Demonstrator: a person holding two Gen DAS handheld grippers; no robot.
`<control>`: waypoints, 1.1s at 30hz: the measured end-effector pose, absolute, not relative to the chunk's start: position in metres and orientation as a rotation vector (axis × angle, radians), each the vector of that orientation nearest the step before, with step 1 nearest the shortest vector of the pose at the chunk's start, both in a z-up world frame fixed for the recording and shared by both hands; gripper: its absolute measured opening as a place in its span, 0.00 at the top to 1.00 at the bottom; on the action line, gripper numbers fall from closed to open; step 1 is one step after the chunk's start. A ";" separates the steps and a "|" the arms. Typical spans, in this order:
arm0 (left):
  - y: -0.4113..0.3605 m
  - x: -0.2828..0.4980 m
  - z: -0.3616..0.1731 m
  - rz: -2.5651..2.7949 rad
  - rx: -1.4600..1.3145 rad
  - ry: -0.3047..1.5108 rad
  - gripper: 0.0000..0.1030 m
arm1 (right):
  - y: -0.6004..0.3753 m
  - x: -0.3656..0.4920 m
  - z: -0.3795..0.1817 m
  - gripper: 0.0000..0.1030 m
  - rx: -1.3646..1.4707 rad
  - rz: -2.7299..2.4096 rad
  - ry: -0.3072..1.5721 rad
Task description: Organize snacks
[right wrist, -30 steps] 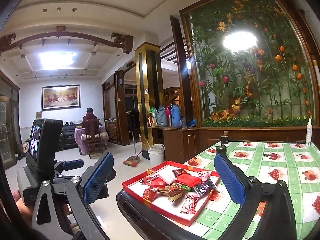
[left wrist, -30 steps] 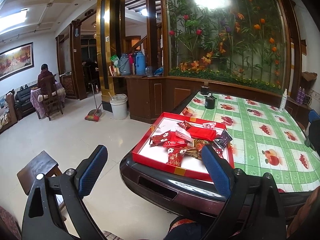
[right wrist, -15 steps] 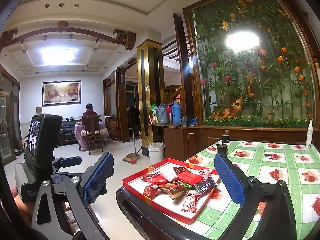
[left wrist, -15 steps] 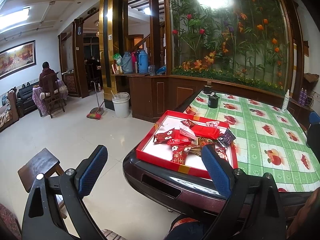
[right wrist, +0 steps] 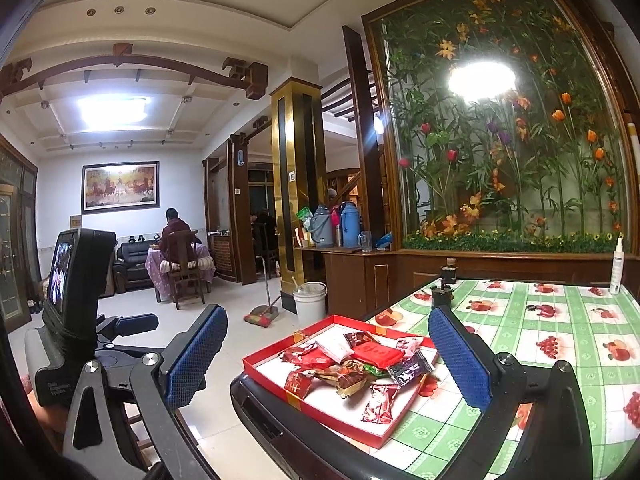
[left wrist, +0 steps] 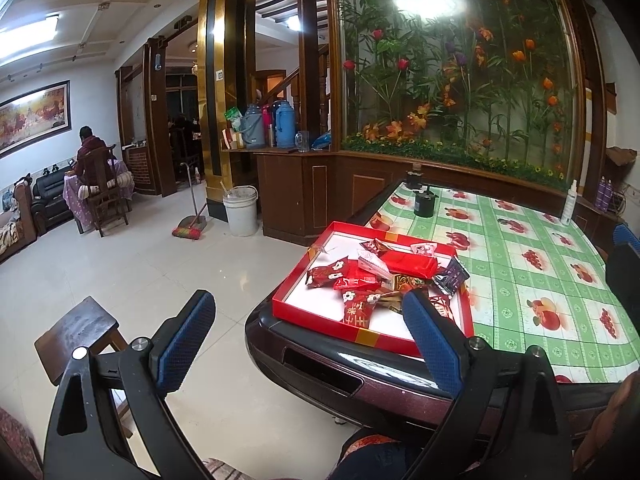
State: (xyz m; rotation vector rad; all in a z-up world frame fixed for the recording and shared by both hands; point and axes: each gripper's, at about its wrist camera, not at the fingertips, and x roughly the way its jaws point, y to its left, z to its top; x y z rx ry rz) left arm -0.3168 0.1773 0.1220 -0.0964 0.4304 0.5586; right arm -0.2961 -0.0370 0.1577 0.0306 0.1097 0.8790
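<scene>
A shallow red tray [left wrist: 304, 312] [right wrist: 276, 376] with a white floor sits at the near left corner of the table. Several wrapped snacks [left wrist: 360, 280] [right wrist: 344, 364] lie piled in it, mostly red packets, with a flat red pack [left wrist: 408, 262] [right wrist: 378, 354] and a dark packet [left wrist: 451, 276] [right wrist: 408, 368]. My left gripper [left wrist: 308, 336] is open and empty, held short of the table edge before the tray. My right gripper [right wrist: 328, 352] is open and empty, also short of the tray. The left gripper's body shows at the left of the right wrist view.
The table has a green fruit-print cloth [left wrist: 540, 264] [right wrist: 560, 320]. A dark jar [left wrist: 424, 202] [right wrist: 441, 295] and a white spray bottle [left wrist: 569, 204] [right wrist: 617, 268] stand at its far side. A wooden stool [left wrist: 80, 332], a white bucket [left wrist: 240, 216] and a broom [left wrist: 190, 232] are on the floor to the left.
Both wrist views have shifted slightly, with the tray sitting a little farther right and higher in the frames. Both grippers stay open; the snacks have not moved.
</scene>
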 end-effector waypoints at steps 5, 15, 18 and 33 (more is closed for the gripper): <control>0.178 -0.319 0.125 0.552 -0.104 0.413 0.07 | -0.038 -0.297 0.159 0.01 0.033 0.878 0.107; 0.182 -0.322 0.127 0.580 -0.107 0.404 0.07 | -0.041 -0.293 0.165 0.01 0.041 0.871 0.097; 0.183 -0.323 0.128 0.597 -0.096 0.402 0.07 | -0.041 -0.292 0.165 0.01 0.042 0.869 0.097; 0.195 -0.328 0.122 0.633 -0.074 0.403 0.07 | -0.036 -0.285 0.168 0.01 0.067 0.868 0.116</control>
